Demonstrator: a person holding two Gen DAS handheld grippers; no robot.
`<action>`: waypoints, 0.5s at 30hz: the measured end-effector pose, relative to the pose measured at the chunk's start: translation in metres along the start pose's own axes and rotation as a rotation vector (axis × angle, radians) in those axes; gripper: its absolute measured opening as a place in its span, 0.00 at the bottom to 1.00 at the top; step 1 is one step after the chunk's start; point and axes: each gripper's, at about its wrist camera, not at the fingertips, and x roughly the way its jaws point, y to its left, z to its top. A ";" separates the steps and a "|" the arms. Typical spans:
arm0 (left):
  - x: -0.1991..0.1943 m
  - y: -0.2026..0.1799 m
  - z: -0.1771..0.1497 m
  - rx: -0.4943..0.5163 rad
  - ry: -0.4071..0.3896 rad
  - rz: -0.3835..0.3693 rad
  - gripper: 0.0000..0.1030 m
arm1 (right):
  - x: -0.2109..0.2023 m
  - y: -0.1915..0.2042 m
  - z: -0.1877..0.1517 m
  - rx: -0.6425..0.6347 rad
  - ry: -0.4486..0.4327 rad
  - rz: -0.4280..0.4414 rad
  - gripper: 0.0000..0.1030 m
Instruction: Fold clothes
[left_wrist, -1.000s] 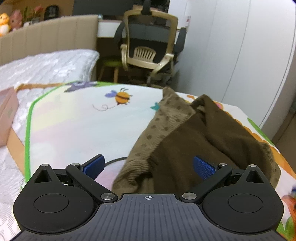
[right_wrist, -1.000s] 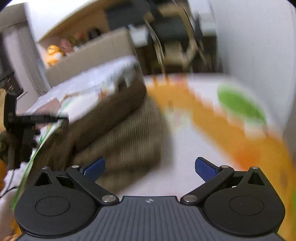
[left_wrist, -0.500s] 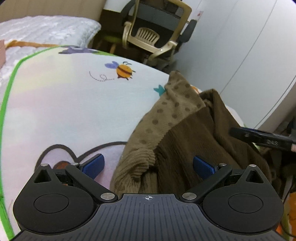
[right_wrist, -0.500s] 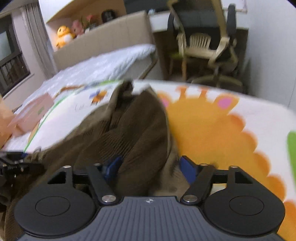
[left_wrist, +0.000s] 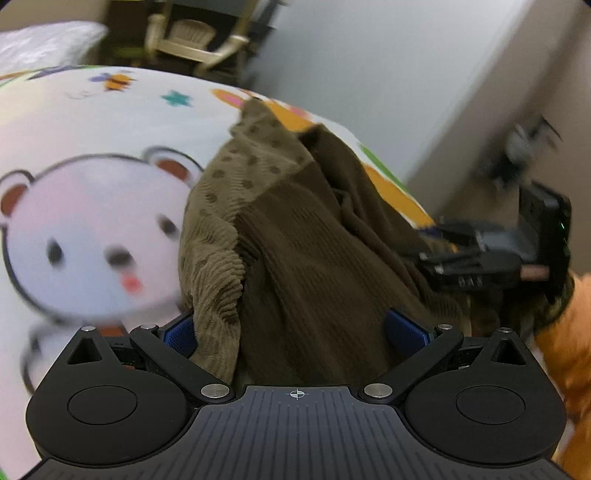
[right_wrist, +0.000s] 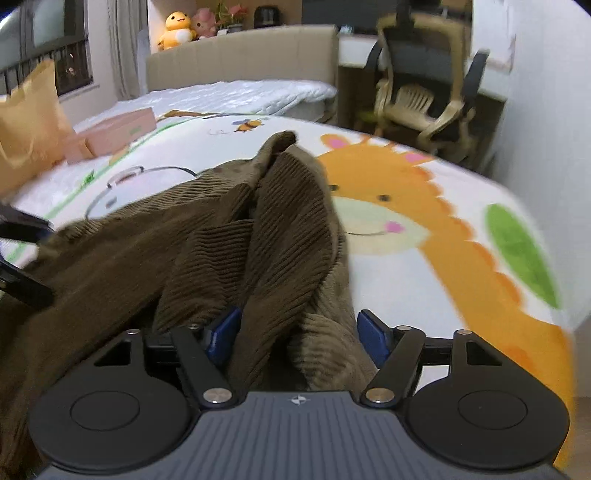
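A brown corduroy garment (left_wrist: 295, 251) with a lighter dotted lining (left_wrist: 255, 158) lies bunched on a cartoon-print play mat (left_wrist: 92, 229). My left gripper (left_wrist: 293, 330) is open, its blue pads wide apart, with the near edge of the garment lying between them. In the right wrist view a thick fold of the same garment (right_wrist: 280, 236) fills the gap of my right gripper (right_wrist: 298, 334). Both blue pads touch the cloth while the jaws are opening slightly. The right gripper (left_wrist: 454, 254) also shows at the garment's far side in the left wrist view.
The mat covers a bed with a beige headboard (right_wrist: 240, 59). A pink box (right_wrist: 114, 131) and a tan paper bag (right_wrist: 29, 122) sit at the left. An office chair (right_wrist: 424, 96) stands past the bed's end, by a white wall (left_wrist: 369, 74).
My right gripper came down onto the garment and narrowed from wide open around a fold. My left gripper swung right and tipped down, closer over the cloth, still open.
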 end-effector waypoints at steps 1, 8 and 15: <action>-0.006 -0.008 -0.006 0.022 -0.013 0.017 1.00 | -0.006 -0.001 -0.004 0.009 -0.011 -0.017 0.70; -0.067 -0.049 -0.022 0.053 -0.163 0.030 1.00 | -0.009 -0.014 -0.026 0.179 -0.048 -0.021 0.80; -0.046 -0.059 -0.039 -0.036 0.021 -0.034 1.00 | -0.014 -0.011 -0.027 0.173 -0.083 -0.034 0.80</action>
